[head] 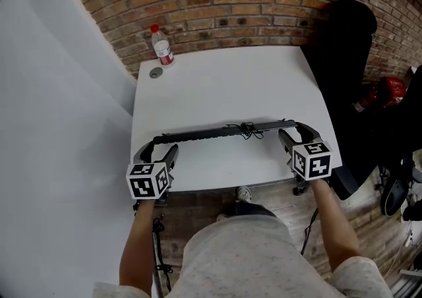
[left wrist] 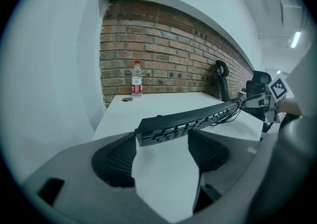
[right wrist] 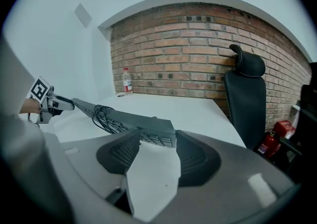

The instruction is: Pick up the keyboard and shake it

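A long black keyboard [head: 217,133] hangs a little above the white table [head: 231,86], turned so I see it edge-on, with its keys facing me and downward. A bundled black cable [head: 248,129] sits near its middle. My left gripper [head: 158,143] is shut on the keyboard's left end, which shows between the ribbed pads in the left gripper view [left wrist: 161,136]. My right gripper [head: 297,133] is shut on the right end, the keyboard [right wrist: 133,125] running off left from the right gripper [right wrist: 151,141]. From the left, the keyboard [left wrist: 193,119] stretches away to the right.
A water bottle [head: 161,46] stands at the table's far left corner beside a round grommet [head: 155,73]. A brick wall [head: 231,0] backs the table. A black chair [head: 343,59] and a red fire extinguisher [head: 386,91] are at the right; a white wall is at the left.
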A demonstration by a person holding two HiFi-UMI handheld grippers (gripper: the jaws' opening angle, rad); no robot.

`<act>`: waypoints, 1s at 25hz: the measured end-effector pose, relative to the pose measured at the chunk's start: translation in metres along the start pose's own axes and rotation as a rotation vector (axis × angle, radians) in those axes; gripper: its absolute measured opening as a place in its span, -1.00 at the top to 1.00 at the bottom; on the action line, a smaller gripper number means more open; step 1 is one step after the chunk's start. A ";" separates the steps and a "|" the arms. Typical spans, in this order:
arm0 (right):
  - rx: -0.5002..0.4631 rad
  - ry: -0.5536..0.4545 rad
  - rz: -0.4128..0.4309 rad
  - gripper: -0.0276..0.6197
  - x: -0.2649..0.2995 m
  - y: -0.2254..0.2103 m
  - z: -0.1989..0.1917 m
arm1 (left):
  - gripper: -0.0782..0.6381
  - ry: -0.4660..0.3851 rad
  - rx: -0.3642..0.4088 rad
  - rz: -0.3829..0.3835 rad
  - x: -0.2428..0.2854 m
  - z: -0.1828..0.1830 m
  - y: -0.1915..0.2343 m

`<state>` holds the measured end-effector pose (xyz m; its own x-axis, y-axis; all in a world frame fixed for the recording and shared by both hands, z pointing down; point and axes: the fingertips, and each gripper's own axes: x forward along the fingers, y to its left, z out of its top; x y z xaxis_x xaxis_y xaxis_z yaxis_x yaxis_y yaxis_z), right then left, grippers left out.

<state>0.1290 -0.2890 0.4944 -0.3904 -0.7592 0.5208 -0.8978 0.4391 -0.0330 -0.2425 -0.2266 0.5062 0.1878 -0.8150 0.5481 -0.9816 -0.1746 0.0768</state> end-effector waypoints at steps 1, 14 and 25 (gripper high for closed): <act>0.000 0.002 -0.005 0.17 -0.001 0.001 -0.002 | -0.13 0.002 0.001 -0.002 -0.001 -0.002 0.000; 0.008 0.029 -0.054 0.20 -0.016 0.009 -0.033 | -0.13 0.046 0.020 -0.015 -0.012 -0.035 -0.006; 0.019 0.095 -0.114 0.23 -0.022 0.018 -0.070 | -0.13 0.098 0.006 -0.051 -0.012 -0.068 -0.006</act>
<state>0.1361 -0.2310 0.5423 -0.2654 -0.7541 0.6008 -0.9394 0.3426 0.0150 -0.2415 -0.1778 0.5556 0.2332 -0.7471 0.6224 -0.9706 -0.2182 0.1017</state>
